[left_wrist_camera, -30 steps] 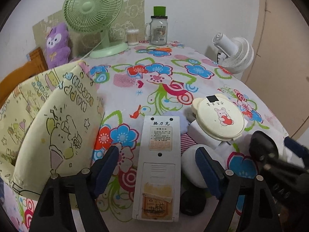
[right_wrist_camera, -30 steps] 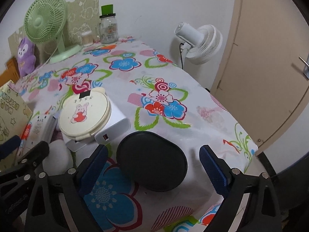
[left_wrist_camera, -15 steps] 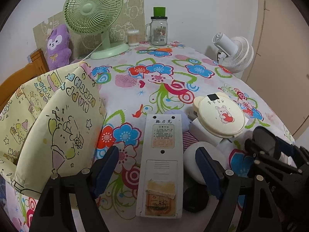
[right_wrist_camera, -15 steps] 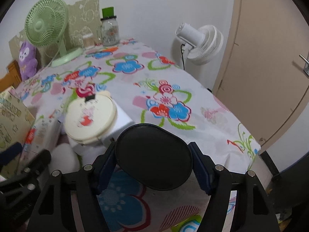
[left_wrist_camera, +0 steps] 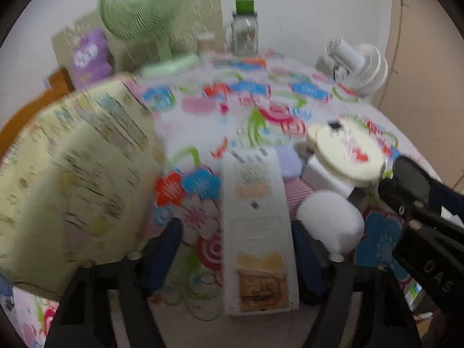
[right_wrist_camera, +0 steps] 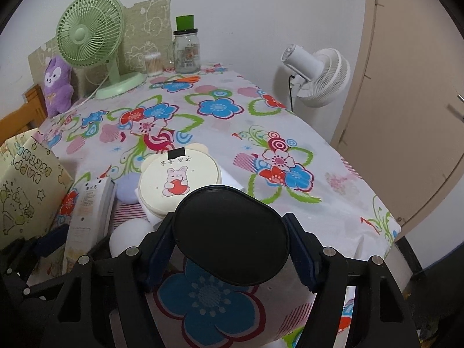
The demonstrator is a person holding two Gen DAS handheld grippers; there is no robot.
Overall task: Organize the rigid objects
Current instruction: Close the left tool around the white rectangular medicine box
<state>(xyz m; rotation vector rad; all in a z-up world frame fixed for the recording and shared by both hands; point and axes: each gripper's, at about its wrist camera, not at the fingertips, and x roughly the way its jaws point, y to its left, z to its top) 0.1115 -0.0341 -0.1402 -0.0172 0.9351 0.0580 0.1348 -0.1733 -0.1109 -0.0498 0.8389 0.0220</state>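
Setting: a home, likely a bedroom or living corner. Evidence: table with flowered cloth (right_wrist_camera: 220, 133); green desk fan (right_wrist_camera: 92, 34) and purple plush toy (right_wrist_camera: 58, 87) against white wall; glass jar (right_wrist_camera: 187, 52); white standing fan (right_wrist_camera: 319, 78) beside beige door (right_wrist_camera: 406, 116); wooden chair back (right_wrist_camera: 32, 107).

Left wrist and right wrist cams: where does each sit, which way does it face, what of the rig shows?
Left wrist: on the left gripper, looking forward along the table; open fingers straddle the white remote; the right gripper shows at the right edge.
Right wrist: on the right gripper, facing the same way, shut on the black oval case; the left gripper shows bottom left.
Shared: remote, cream bunny case, green fan.
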